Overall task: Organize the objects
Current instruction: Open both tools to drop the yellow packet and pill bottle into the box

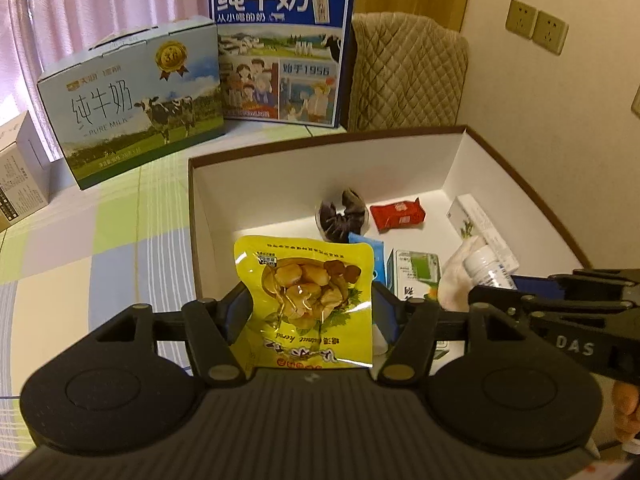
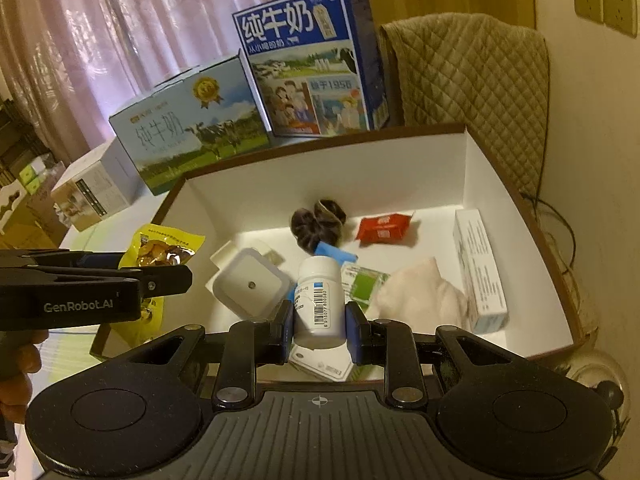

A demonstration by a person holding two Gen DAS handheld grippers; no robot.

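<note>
Left wrist: left hand-held gripper [image 1: 310,308] clamps yellow snack pouch [image 1: 306,300]; right hand-held gripper [image 2: 318,322] clamps white bottle [image 2: 320,300].

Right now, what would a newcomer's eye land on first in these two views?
The yellow snack pouch, clamped in the left gripper at the near left edge of the white box. Next, the white pill bottle held by the right gripper over the box's clutter. Behind stand two milk cartons.
</note>
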